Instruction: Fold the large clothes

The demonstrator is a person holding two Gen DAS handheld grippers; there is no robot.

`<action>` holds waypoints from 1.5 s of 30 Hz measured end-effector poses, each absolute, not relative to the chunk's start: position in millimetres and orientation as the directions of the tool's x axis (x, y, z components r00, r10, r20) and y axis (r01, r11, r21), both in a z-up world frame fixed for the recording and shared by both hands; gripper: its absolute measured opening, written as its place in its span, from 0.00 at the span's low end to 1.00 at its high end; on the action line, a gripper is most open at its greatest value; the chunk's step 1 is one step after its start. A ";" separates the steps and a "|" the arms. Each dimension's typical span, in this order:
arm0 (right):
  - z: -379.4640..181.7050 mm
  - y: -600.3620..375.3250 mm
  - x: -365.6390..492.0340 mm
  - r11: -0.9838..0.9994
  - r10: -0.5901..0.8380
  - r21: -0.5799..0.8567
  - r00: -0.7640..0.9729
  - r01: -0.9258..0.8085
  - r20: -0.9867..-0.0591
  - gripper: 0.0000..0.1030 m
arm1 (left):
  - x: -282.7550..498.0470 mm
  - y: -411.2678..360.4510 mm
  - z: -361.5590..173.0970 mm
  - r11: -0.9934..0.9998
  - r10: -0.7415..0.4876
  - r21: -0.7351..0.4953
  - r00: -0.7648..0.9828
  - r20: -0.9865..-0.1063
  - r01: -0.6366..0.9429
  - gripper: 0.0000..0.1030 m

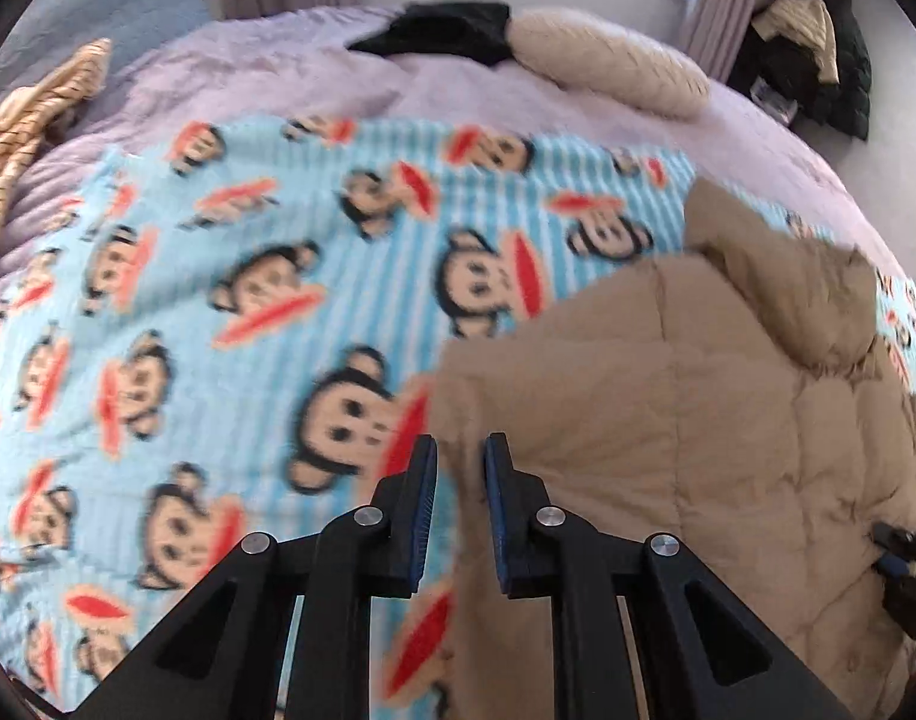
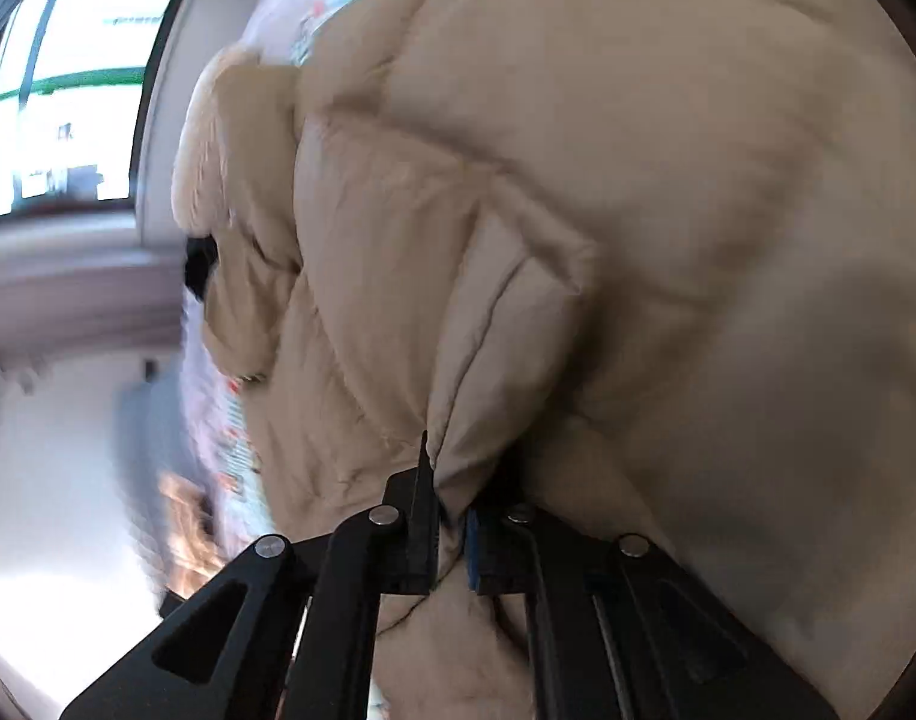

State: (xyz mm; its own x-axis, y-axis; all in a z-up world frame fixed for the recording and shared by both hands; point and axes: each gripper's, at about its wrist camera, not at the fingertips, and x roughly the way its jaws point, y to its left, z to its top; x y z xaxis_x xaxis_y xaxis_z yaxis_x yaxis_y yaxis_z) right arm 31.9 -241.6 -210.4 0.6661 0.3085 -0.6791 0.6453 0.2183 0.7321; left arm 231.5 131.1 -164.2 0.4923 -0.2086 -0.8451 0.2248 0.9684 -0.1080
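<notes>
A beige quilted puffer jacket (image 1: 686, 396) lies on a blue monkey-print blanket (image 1: 230, 312) on the bed, filling the right of the left wrist view. My left gripper (image 1: 461, 450) hovers above the jacket's left edge with its jaws a little apart and nothing between them. In the right wrist view the jacket (image 2: 578, 192) fills most of the frame, its fur-trimmed hood (image 2: 230, 138) at the upper left. My right gripper (image 2: 452, 480) is shut on a fold of the jacket's fabric. The right wrist view is tilted and blurred.
The blanket lies on a lilac bedspread (image 1: 266, 66). A black garment (image 1: 446, 30) and a cream pillow (image 1: 608, 60) lie at the far side. A striped tan cloth (image 1: 32, 120) lies at the left. Clothes are piled by the wall (image 1: 818, 54). A window (image 2: 68, 90) is beyond.
</notes>
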 end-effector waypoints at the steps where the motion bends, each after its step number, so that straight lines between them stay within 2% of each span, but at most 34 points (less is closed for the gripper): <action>1: -201.3 -242.2 27.9 0.259 0.301 0.717 0.651 0.648 -0.697 0.21 | 230.2 136.9 -155.2 0.969 -0.215 -0.117 0.501 -0.838 0.220 0.18; 5: -146.9 -246.0 8.5 0.516 0.125 0.570 0.602 0.640 -0.789 0.22 | 216.2 155.3 -136.1 0.955 -0.275 -0.181 0.476 -0.836 0.233 0.18; 8: -125.5 -246.2 19.8 0.643 0.062 0.489 0.596 0.590 -0.800 0.21 | 205.6 148.0 -147.5 0.943 -0.307 -0.216 0.414 -0.857 0.252 0.18; 11: -126.5 -241.0 47.2 0.740 0.074 0.421 0.559 0.525 -0.826 0.21 | 194.7 130.3 -174.1 0.952 -0.264 -0.180 0.366 -0.892 0.247 0.18; 15: -162.0 -230.2 64.3 0.805 0.057 0.300 0.437 0.511 -0.898 0.20 | 186.1 116.0 -204.4 0.963 -0.185 -0.098 0.353 -0.917 0.251 0.18; 18: -168.8 -243.8 47.6 0.761 0.098 0.342 0.424 0.551 -0.900 0.19 | 183.5 110.0 -197.2 0.967 -0.138 -0.051 0.349 -0.927 0.248 0.18; 22: -156.3 -261.6 7.2 0.707 0.153 0.420 0.457 0.569 -0.876 0.22 | 172.5 99.9 -174.2 0.959 -0.141 -0.039 0.356 -0.924 0.280 0.18; 24: -150.9 -273.4 -12.0 0.678 0.165 0.442 0.464 0.587 -0.870 0.34 | 164.2 90.7 -161.7 0.953 -0.155 -0.042 0.364 -0.918 0.299 0.18; 25: -149.1 -278.2 -18.7 0.665 0.166 0.450 0.470 0.596 -0.867 0.48 | 158.5 81.6 -154.8 0.949 -0.164 -0.044 0.369 -0.915 0.313 0.18; 26: -146.9 -281.6 -26.2 0.654 0.163 0.456 0.475 0.604 -0.865 0.56 | 156.4 74.5 -150.4 0.945 -0.173 -0.047 0.369 -0.913 0.325 0.18; 30: -143.1 -298.0 -46.8 0.618 0.160 0.473 0.489 0.627 -0.857 0.57 | 142.6 30.7 -135.8 0.918 -0.222 -0.076 0.346 -0.912 0.390 0.18; 33: -144.7 -314.3 -61.0 0.583 0.167 0.495 0.502 0.644 -0.849 0.64 | 131.4 -6.0 -130.3 0.891 -0.257 -0.094 0.322 -0.911 0.444 0.18; 37: -144.5 -336.0 -75.6 0.540 0.173 0.529 0.528 0.655 -0.831 0.67 | 115.7 -50.5 -130.4 0.864 -0.260 -0.083 0.299 -0.918 0.497 0.18; 38: -143.6 -343.1 -79.5 0.533 0.170 0.533 0.534 0.658 -0.829 0.71 | 111.3 -62.9 -131.4 0.857 -0.259 -0.081 0.289 -0.922 0.509 0.25; 39: -142.5 -347.9 -82.4 0.529 0.167 0.535 0.538 0.659 -0.826 0.73 | 108.1 -70.2 -131.4 0.854 -0.258 -0.081 0.283 -0.924 0.514 0.66; 40: -141.1 -355.7 -86.4 0.524 0.160 0.538 0.544 0.660 -0.823 0.76 | 104.3 -79.0 -131.0 0.855 -0.254 -0.076 0.287 -0.924 0.512 0.88; 41: -141.1 -360.4 -89.1 0.520 0.158 0.540 0.547 0.662 -0.822 0.77 | 100.1 -84.2 -128.7 0.858 -0.254 -0.067 0.307 -0.917 0.509 1.00; 45: -140.9 -391.9 -106.4 0.475 0.143 0.561 0.570 0.678 -0.809 0.78 | 86.6 -118.2 -125.6 0.834 -0.261 -0.057 0.302 -0.917 0.549 1.00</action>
State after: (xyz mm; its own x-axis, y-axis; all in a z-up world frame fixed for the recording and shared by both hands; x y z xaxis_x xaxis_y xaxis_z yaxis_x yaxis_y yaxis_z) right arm -106.4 -391.9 -140.9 0.5700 0.1432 -0.8091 0.6775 0.4751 0.5614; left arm 86.6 -118.2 -125.6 0.3017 -0.2613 -0.9169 0.5489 0.8339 -0.0570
